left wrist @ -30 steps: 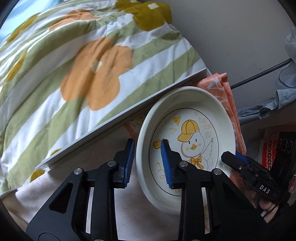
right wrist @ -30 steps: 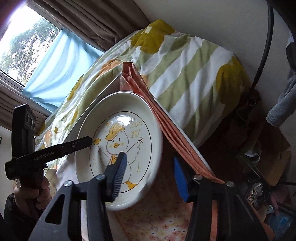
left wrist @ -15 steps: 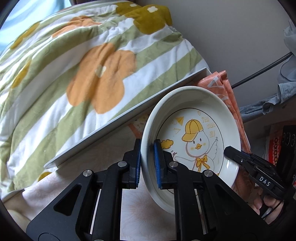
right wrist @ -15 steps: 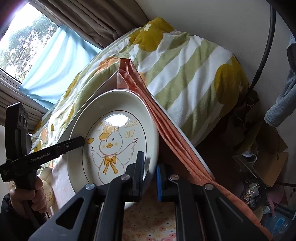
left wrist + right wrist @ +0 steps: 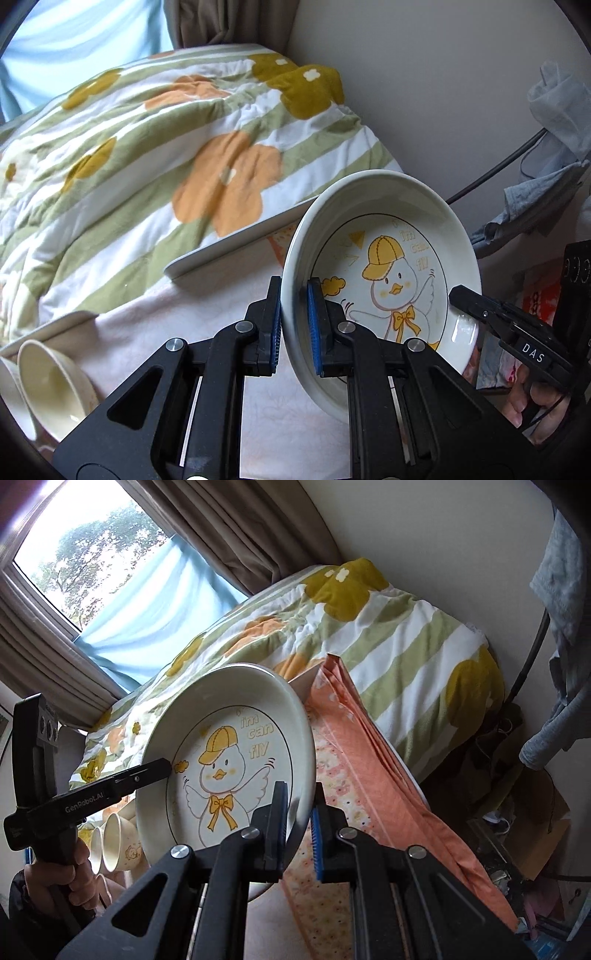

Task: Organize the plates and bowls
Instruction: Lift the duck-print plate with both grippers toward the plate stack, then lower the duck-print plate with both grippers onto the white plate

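A white plate (image 5: pixel 391 236) with a yellow-capped duck drawing is held tilted in the air above the table. My left gripper (image 5: pixel 295 325) is shut on its left rim. My right gripper (image 5: pixel 299 825) is shut on its opposite rim; the plate (image 5: pixel 229 716) faces the right wrist view. Each gripper shows in the other's view. Two cream bowls (image 5: pixel 51 380) lie on their sides at the lower left of the table, also seen in the right wrist view (image 5: pixel 118 836).
The table has a pale floral cloth (image 5: pixel 221 306) with an orange cloth (image 5: pixel 354 746) draped over its far edge. A flowered green-striped quilt (image 5: pixel 147 147) lies behind. A wall, cable and hanging clothes (image 5: pixel 554 122) stand at right.
Both grippers closed on the plate's rims from open. The plate has since risen off the table, and the cream bowls have come into view at the lower left.
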A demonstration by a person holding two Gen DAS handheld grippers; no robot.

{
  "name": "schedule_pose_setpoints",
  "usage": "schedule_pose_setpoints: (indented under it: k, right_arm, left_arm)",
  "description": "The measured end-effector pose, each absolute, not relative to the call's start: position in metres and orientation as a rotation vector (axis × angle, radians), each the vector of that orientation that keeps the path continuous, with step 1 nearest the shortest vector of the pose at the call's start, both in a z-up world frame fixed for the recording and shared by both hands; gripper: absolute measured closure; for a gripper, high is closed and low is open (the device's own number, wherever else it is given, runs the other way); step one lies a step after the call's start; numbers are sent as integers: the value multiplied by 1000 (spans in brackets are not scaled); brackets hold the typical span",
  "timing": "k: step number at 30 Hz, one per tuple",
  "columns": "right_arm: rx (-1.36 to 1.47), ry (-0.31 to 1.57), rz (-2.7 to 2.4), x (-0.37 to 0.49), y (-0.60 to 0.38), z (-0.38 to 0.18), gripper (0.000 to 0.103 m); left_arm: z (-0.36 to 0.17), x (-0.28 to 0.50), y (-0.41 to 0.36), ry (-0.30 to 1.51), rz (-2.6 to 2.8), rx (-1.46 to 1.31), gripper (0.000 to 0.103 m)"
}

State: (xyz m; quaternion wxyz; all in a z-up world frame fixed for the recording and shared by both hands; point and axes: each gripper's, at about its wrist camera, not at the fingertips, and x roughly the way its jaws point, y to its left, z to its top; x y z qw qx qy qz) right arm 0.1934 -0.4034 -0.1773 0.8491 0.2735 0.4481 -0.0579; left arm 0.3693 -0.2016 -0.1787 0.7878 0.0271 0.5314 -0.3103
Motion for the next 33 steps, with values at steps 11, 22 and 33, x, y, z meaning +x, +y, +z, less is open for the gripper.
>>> schedule_pose_setpoints:
  k: [11, 22, 33]
  right_arm:
    - [465, 930, 20, 151, -326, -115, 92]
    - [426, 1001, 168, 119, -251, -133, 92]
    - [248, 1101, 336, 114, -193, -183, 92]
  left_arm:
    - [-127, 283, -97, 1064, -541, -52, 92]
    - [-147, 198, -2, 1102, -382, -143, 92]
    - [-217, 154, 50, 1181, -216, -250, 92]
